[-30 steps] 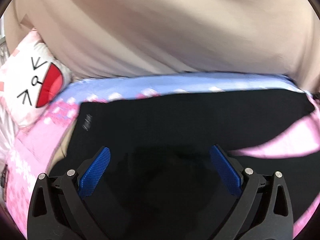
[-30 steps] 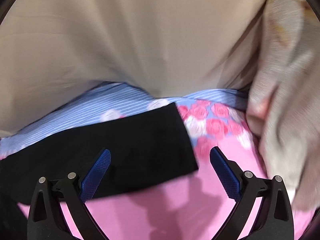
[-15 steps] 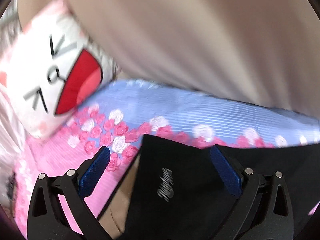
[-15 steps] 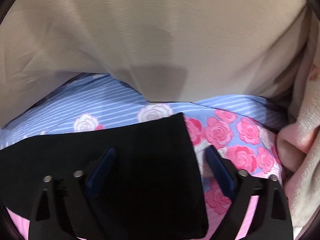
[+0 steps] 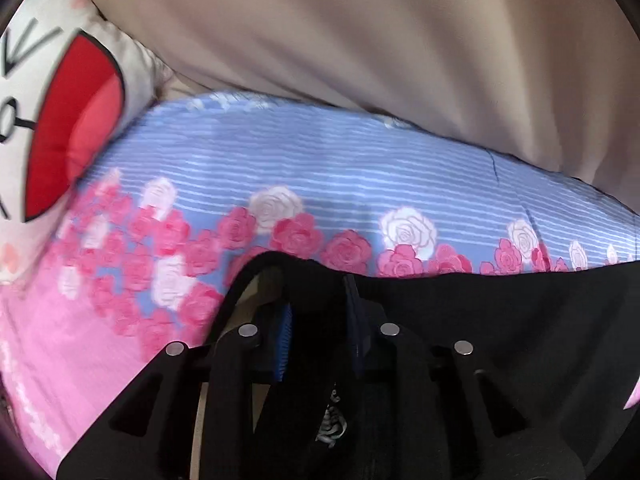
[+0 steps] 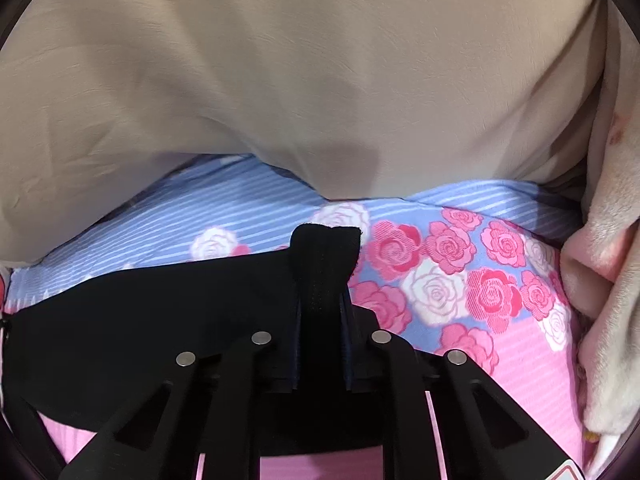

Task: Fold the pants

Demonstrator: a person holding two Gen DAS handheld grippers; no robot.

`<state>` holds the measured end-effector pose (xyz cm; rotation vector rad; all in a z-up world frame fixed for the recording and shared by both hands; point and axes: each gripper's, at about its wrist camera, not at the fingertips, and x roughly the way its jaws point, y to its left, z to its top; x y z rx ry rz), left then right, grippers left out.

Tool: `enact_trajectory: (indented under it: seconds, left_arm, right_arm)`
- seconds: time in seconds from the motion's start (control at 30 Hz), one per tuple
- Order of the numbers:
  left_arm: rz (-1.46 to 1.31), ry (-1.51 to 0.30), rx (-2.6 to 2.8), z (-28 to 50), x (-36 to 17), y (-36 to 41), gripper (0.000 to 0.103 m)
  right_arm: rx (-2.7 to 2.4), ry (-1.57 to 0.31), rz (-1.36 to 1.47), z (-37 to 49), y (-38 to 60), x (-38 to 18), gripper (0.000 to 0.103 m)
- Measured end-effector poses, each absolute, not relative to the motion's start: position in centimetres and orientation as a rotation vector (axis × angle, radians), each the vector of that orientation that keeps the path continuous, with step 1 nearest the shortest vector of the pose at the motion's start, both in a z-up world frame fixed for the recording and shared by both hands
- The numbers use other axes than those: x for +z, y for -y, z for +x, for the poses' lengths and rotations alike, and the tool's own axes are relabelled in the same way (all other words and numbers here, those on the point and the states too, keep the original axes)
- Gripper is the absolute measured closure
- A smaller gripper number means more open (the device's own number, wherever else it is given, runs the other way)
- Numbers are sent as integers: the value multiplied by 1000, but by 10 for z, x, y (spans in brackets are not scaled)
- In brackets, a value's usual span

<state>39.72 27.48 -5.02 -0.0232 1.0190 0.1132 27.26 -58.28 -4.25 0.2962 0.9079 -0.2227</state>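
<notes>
While the black fabric pants [image 5: 500,320] lie flat on the rose-print pink and blue bedsheet [image 5: 320,184], I have just closed my left gripper [image 5: 318,300] and right gripper [image 6: 322,280] onto their far corners; folding itself remains.

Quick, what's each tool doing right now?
Left tool: just closed, pinching the black pants.
Right tool: just closed, pinching the pants' bunched corner.
</notes>
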Motion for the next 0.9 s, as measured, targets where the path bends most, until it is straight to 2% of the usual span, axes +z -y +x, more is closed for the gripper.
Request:
enact_trajectory:
  seconds: [0.27, 0.37, 0.5, 0.57, 0.63, 0.8, 0.83, 0.9]
  left_arm:
    - [-77, -827, 33, 308, 46, -285, 81]
    - [-66, -764, -14, 246, 78, -285, 81]
    - [-26, -715, -55, 162, 94, -284, 80]
    - [0, -732, -55, 119, 82, -282, 80]
    - [21, -778, -49, 98, 62, -282, 79]
    - [-54, -952, -57, 68, -19, -298, 76]
    - [-95, -971, -50, 60, -32, -304, 72]
    - [-220, -947, -45, 43, -38, -318, 51]
  right_arm:
    - [-172, -762, 229, 193, 552, 38, 91]
    - [-134, -697, 184, 139, 535, 69, 91]
    - [-113, -649, 117, 65, 509, 97, 94]
    - [-117, -644, 97, 25, 499, 99, 99]
    - [-139, -659, 83, -12, 495, 90, 99]
    - [-205, -835, 94, -68, 501, 34, 99]
    - [-225, -870, 116, -80, 505, 19, 99]
    - [-252, -891, 161, -94, 508, 6, 95]
